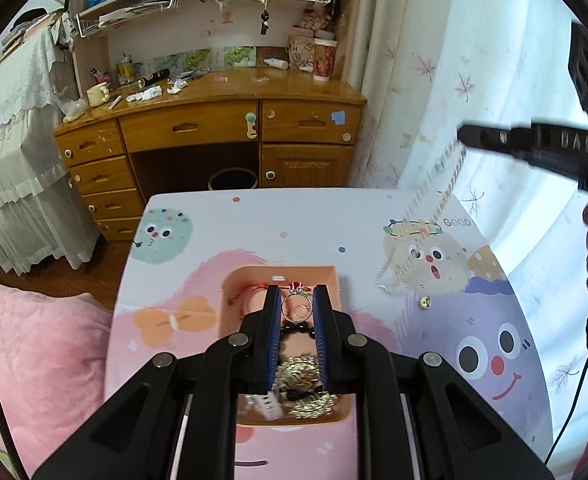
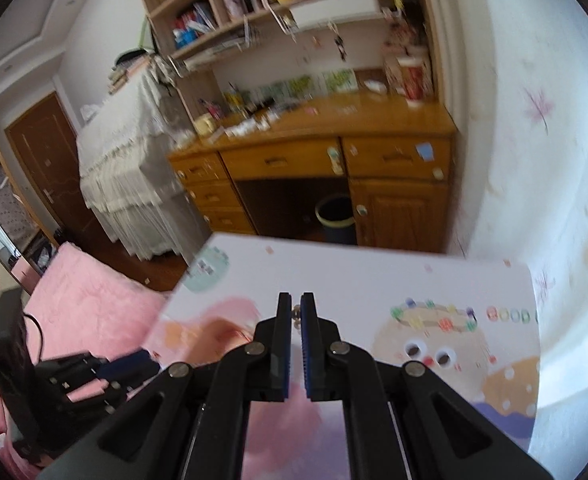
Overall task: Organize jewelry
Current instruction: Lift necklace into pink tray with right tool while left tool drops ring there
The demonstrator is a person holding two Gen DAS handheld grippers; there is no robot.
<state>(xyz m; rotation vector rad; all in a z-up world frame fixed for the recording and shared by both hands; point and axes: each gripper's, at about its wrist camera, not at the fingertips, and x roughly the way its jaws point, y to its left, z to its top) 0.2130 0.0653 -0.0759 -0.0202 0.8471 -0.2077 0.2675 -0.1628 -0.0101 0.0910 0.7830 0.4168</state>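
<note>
Above the pink tray (image 1: 233, 292) on the cartoon-printed table (image 1: 314, 224), the left gripper (image 1: 298, 300) clamps a silver ring (image 1: 296, 305) with a red stone between its narrowly set blue pads. Gold pieces and a red cord lie in the tray. To the tray's right and higher, the right gripper (image 2: 296, 312), jaws pinched together, holds a pale beaded necklace (image 1: 434, 200) that dangles toward the table. A small charm (image 1: 424, 302) lies right of the tray.

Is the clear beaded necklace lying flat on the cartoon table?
No, the clear beaded necklace dangles from the right gripper above the cartoon-printed table.
</note>
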